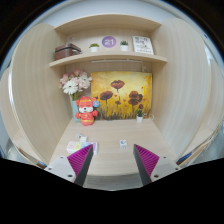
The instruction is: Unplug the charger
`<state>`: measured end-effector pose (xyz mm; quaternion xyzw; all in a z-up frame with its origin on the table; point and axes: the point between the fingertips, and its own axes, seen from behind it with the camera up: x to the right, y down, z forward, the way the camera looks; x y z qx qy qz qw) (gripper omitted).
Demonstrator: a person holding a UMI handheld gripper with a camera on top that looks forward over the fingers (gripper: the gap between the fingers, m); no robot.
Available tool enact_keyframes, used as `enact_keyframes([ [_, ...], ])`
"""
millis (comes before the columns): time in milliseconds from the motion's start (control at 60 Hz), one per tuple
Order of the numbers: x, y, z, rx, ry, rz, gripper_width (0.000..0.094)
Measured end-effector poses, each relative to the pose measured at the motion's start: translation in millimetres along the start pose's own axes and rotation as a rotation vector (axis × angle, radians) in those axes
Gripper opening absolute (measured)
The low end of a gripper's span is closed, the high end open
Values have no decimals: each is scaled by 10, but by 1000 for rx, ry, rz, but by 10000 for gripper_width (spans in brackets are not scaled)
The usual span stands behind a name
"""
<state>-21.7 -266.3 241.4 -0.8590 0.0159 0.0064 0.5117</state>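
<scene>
Wooden alcove. Upper shelf [100, 58] carries a dark box [67, 51], a small potted plant [94, 47], a purple clock [109, 43] and a framed picture [143, 44]. Below: poppy painting [124, 96], white flowers [76, 85], orange plush toy [87, 110] on the counter [110, 135].

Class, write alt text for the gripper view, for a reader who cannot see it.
The gripper hangs open above a light wooden desk, its fingers holding nothing. Beyond them, a red-orange toy, white flowers and a poppy painting line the back wall, under a shelf.
</scene>
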Motion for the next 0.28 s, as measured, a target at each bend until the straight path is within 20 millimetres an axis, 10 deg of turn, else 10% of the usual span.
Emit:
enact_keyframes([
  [283,-113,88,-209,-7,-6,-29,805],
])
